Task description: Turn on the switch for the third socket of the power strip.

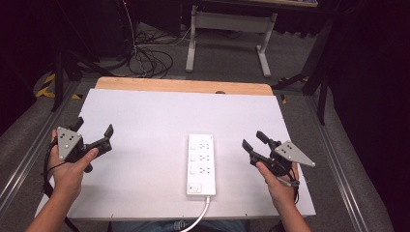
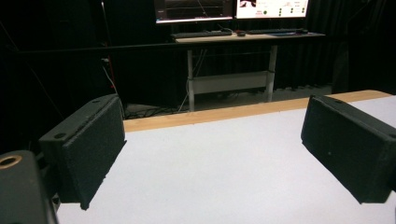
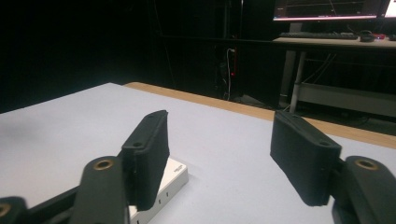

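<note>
A white power strip (image 1: 201, 164) lies lengthwise on the white table top (image 1: 145, 121), a little right of centre, its cable running off the near edge. My left gripper (image 1: 94, 126) is held over the table's left side, open, nothing between its black pads (image 2: 88, 149). My right gripper (image 1: 255, 139) hovers to the right of the strip, also open and empty. In the right gripper view, a corner of the power strip (image 3: 173, 178) shows behind the left pad (image 3: 148, 154).
The table's far edge is a wooden strip (image 1: 183, 86). Beyond it stand a desk frame (image 1: 227, 34) and loose cables (image 1: 150, 60) on the floor. A desk with monitors and a keyboard (image 2: 243, 32) stands behind. Metal rails (image 1: 338, 159) flank the table.
</note>
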`<state>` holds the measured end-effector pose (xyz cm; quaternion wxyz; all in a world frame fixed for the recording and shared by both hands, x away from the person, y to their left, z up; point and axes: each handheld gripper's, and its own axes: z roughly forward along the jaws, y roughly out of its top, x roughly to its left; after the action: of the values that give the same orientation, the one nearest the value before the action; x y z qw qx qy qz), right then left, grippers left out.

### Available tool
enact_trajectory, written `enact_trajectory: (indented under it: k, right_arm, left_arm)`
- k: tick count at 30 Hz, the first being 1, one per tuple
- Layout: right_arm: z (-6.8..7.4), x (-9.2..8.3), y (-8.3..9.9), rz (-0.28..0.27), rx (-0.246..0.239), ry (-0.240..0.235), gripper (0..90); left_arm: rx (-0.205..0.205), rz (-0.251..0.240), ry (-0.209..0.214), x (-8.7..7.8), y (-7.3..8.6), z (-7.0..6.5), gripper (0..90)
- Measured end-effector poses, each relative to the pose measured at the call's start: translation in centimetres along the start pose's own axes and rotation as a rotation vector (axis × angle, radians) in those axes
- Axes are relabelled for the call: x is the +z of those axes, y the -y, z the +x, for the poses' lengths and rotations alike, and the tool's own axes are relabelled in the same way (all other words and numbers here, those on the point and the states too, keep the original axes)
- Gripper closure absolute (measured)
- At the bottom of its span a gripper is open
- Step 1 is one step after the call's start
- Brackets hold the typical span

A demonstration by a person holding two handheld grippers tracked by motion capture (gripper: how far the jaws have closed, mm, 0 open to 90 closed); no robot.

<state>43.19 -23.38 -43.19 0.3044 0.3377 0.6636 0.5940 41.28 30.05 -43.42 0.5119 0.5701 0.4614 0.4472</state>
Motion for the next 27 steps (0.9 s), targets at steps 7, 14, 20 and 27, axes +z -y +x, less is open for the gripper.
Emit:
enact_trajectory:
  k: [7, 14, 20, 27]
  right_arm:
    - [0.06, -0.19, -0.08, -0.007, -0.015, -0.016, 56.0]
    - [0.35, -0.22, -0.14, 0.002, -0.037, -0.050, 71.9]
    - [0.64, -0.17, -0.14, 0.014, -0.071, -0.078, 81.3]
    - [0.80, -0.23, -0.15, 0.029, -0.090, -0.092, 90.0]
  left_arm:
    - [0.002, 0.001, 0.000, 0.02, 0.00, 0.00, 6.8]
    - [0.001, 0.002, 0.000, 0.03, 0.00, -0.01, 6.8]
    - [0.002, 0.000, 0.000, 0.01, -0.01, -0.01, 6.8]
    - [-0.001, -0.001, 0.000, 0.02, -0.01, 0.00, 6.8]
